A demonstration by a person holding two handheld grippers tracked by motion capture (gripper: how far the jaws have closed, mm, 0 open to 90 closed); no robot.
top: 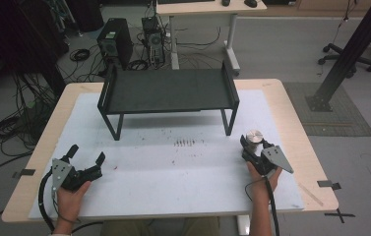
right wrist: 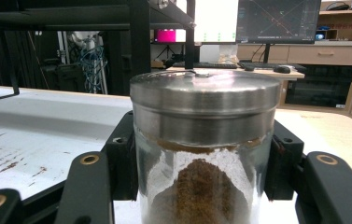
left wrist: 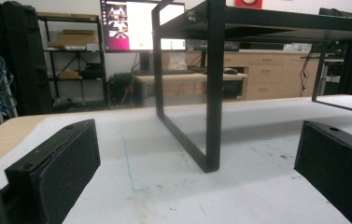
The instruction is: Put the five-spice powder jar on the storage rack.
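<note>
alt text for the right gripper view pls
A clear glass jar with a shiny metal lid, partly filled with brown powder, stands clamped between the right gripper's two black jaws on a white table cover. Behind it stand a black metal shelf rack and, farther off, lit computer monitors on a desk.

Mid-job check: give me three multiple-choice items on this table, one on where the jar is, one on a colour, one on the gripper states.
1. Where does the jar stand?
A. on the black shelf
B. on the white mat, right of the shelf's legs
C. on the floor

2. What colour is the jar's lid?
A. red
B. silver metal
C. green

3. How do the grippers stand?
A. both open
B. both shut on the jar
C. right gripper shut on the jar, left gripper open

Key: 1 B, the high view shows it beside the black shelf; 2 B, the right gripper view shows shiny steel; 3 C, the right jaws press the glass and the left jaws stand apart.
</note>
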